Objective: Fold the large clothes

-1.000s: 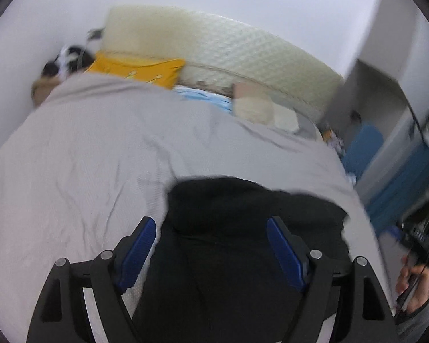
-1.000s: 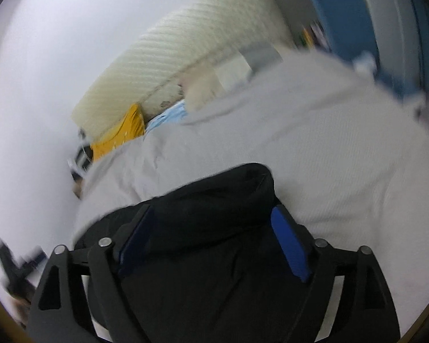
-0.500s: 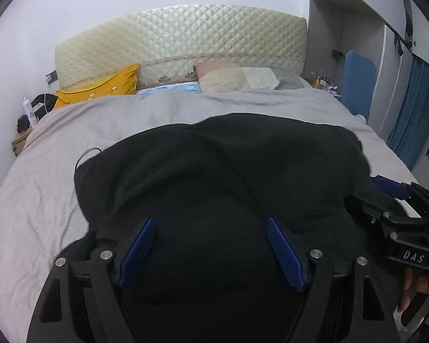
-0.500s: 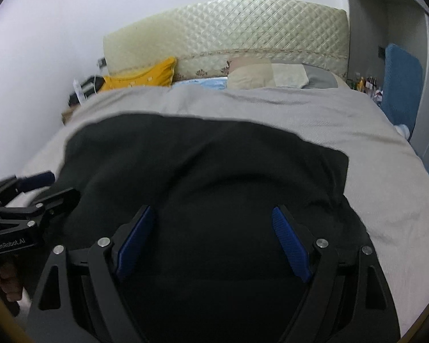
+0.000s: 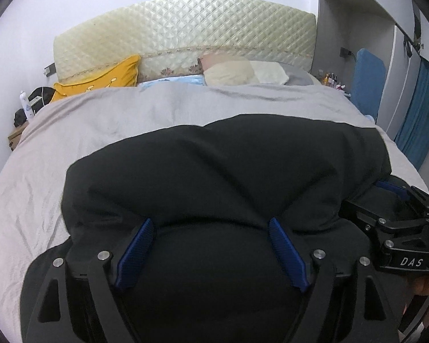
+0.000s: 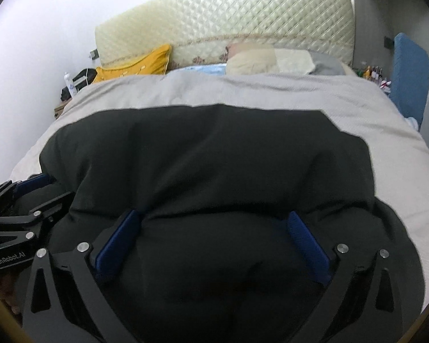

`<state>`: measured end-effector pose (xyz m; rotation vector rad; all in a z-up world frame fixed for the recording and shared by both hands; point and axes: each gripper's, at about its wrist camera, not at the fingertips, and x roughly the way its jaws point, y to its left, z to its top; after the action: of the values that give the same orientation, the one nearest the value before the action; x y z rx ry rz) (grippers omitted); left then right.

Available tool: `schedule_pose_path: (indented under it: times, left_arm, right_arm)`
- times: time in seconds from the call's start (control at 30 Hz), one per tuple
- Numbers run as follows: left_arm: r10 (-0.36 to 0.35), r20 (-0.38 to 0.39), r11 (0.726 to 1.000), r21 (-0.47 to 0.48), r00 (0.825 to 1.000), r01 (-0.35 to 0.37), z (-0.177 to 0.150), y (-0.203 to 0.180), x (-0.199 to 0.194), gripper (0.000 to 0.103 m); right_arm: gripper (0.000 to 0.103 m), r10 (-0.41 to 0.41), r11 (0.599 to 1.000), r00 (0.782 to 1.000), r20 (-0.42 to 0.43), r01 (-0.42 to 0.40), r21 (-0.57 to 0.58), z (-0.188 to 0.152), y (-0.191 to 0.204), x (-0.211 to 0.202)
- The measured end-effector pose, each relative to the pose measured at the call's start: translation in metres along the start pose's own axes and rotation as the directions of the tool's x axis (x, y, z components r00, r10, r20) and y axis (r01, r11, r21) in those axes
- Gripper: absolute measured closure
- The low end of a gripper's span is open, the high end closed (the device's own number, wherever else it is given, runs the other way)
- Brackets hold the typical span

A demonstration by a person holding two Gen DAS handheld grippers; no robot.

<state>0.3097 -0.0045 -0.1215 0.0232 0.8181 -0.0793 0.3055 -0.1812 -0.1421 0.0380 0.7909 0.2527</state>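
Observation:
A large black garment [image 5: 228, 165] lies spread over the grey bed cover [image 5: 114, 120], its near part bunched up under both grippers. My left gripper [image 5: 211, 222] has a thick roll of the black cloth between its blue pads [image 5: 137, 245], which still touch it as the jaws are opening. In the right wrist view the same garment [image 6: 208, 154] fills the foreground. My right gripper [image 6: 214, 213] has its jaws opening very wide, with cloth lying loose between the pads. Each gripper also shows in the other's view: the right gripper [image 5: 391, 223] and the left gripper [image 6: 23, 203].
A quilted cream headboard [image 5: 186, 25] stands at the far end with a yellow pillow [image 5: 105, 80] and a beige pillow [image 5: 231, 71]. A nightstand with a bottle [image 5: 25, 105] is at far left. A blue panel [image 5: 367, 80] and a blue curtain [image 5: 417, 114] stand at right.
Both grippers rolled level and sank toward the bed. The black garment came forward and now lies spread over the grey cover. The right jaws stand wider.

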Motion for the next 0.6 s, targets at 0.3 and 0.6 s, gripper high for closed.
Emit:
schedule_pose_path:
  times: [0.3, 0.6]
  left_arm:
    - [0.048, 0.004, 0.999, 0.018, 0.999, -0.048, -0.008, -0.004, 0.022, 0.018]
    - [0.023, 0.029, 1.0, 0.02, 0.999, -0.024, -0.011, 0.001, 0.002, 0.018]
  right_arm:
    - [0.0, -0.011, 1.0, 1.0, 0.023, 0.011, -0.019, -0.008, 0.005, 0.022]
    - [0.0, -0.021, 0.999, 0.998, 0.058, 0.024, -0.039, -0.017, 0.009, 0.008]
